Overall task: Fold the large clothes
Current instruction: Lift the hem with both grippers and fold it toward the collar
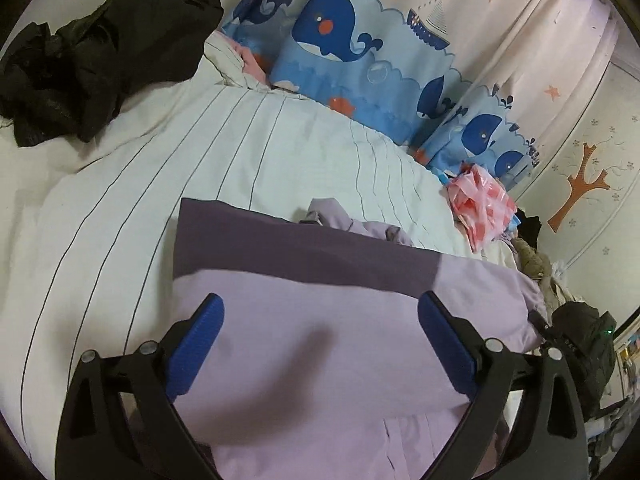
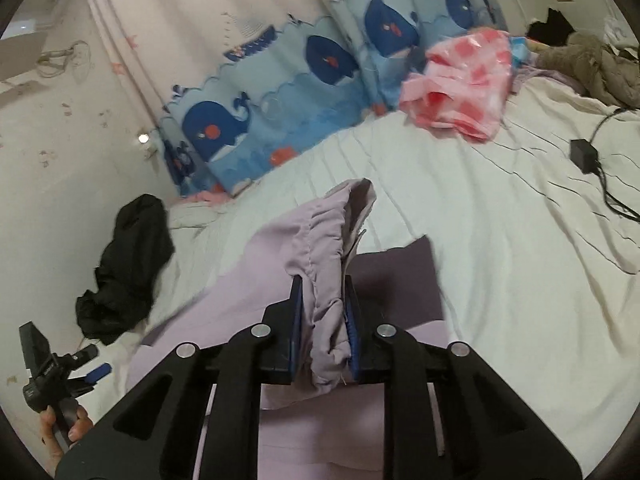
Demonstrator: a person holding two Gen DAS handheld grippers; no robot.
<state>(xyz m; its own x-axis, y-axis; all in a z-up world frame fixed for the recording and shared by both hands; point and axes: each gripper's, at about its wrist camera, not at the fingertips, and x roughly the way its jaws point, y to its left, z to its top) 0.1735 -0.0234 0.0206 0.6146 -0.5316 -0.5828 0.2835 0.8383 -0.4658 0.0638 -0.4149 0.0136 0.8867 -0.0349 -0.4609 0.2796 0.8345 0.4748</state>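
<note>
Your right tongs (image 2: 322, 316) are clamping a gathered fold of the lilac garment (image 2: 312, 248) (no containers here), which is lying on the striped bed (image 2: 460, 200); your left tongs (image 1: 320, 344) are hovering spread wide above it, gripping nothing.

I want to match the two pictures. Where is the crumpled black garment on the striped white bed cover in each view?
Left wrist view: the crumpled black garment lies in the upper left corner, on the striped white bed cover.
Right wrist view: it lies at the left, middle height, beside the lilac garment.
Shared landmark: the blue whale-print curtain hangs behind the bed in both.
</note>
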